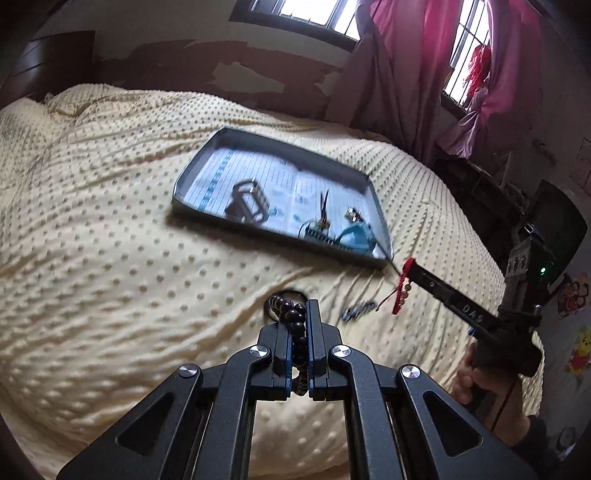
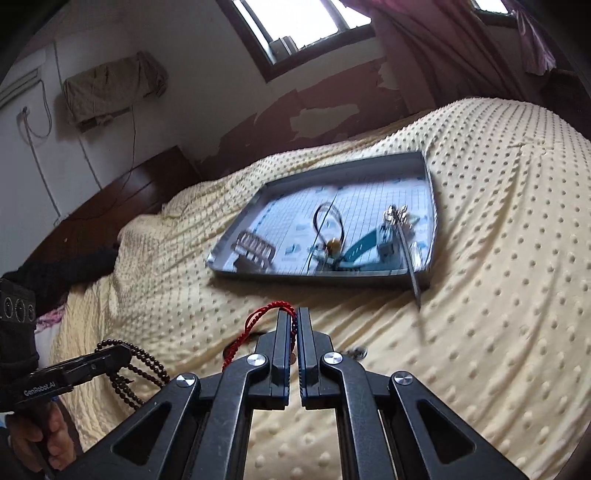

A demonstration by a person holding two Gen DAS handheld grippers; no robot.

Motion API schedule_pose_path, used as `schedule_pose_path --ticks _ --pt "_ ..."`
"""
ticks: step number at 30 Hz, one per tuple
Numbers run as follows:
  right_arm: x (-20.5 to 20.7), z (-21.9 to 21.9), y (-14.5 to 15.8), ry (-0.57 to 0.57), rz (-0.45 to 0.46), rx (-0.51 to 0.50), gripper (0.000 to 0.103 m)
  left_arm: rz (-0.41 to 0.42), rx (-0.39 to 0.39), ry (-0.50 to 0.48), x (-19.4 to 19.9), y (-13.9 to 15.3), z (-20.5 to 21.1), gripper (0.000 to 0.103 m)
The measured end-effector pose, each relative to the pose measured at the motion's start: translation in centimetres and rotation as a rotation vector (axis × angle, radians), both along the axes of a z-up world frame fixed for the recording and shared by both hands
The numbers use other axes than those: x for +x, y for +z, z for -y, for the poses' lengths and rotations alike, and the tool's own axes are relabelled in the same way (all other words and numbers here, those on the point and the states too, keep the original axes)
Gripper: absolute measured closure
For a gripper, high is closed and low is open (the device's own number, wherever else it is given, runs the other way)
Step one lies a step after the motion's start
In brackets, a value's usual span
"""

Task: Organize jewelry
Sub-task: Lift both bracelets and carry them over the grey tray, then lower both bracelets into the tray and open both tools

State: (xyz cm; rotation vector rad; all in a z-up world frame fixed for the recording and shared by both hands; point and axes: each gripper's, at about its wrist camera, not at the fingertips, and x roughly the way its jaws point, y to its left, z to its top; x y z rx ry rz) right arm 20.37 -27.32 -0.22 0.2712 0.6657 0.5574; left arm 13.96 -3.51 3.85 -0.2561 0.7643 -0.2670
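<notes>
I see one yellow bumpy blanket [image 1: 110, 221] and two windows [image 1: 314, 14]. One tray [image 2: 236, 236] lies on the blanket. Near it, my left gripper [image 1: 299, 314] pinches one dark bead string [image 1: 291, 317], and my right gripper [image 2: 294, 321] pinches one red cord bracelet [image 2: 258, 317].

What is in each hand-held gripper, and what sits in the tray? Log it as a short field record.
surface: cream dotted bedspread
left hand-held gripper: shut on dark bead string
right hand-held gripper: shut on red cord bracelet
tray: grey, shallow, lined with printed paper, lying on the bedspread
tray contents: link bracelet, teal strap, black cord loop, other small pieces blurred
outside tray: small dark item on the bedspread, too blurred to name
</notes>
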Motion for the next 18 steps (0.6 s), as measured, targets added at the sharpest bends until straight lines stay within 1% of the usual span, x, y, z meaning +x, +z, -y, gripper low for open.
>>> schedule_pose_path --ticks 3,5,7,9,11,13,16,18 --pt "2.2 0.6 0.9 -0.036 0.026 0.012 0.099 0.046 0.038 0.010 2.2 1.8 1.0 0.099" --pt "4.0 1.4 1.4 -0.073 0.014 0.062 0.099 0.064 0.067 0.023 4.1 2.5 1.8 0.099" --pt "5.6 1.8 1.8 -0.109 0.022 0.066 0.099 0.074 0.075 0.030 5.8 2.8 2.4 0.099" --pt "7.2 2.1 2.0 -0.136 0.029 0.052 0.099 0.094 0.066 0.033 7.8 3.1 3.0 0.099" --pt "8.7 2.3 1.9 -0.157 0.024 0.054 0.099 0.113 0.064 0.036 9.5 3.1 3.4 0.099" --pt "9.9 2.5 1.5 -0.175 0.026 0.077 0.099 0.133 0.062 0.047 11.5 2.9 3.9 0.099" --pt "12.2 2.6 0.0 -0.140 -0.013 0.133 0.099 0.148 0.067 0.064 14.2 2.0 4.3 0.099" --pt "13.1 2.2 -0.3 -0.123 -0.013 0.105 0.099 0.130 0.066 0.068 15.8 1.1 4.5 0.099"
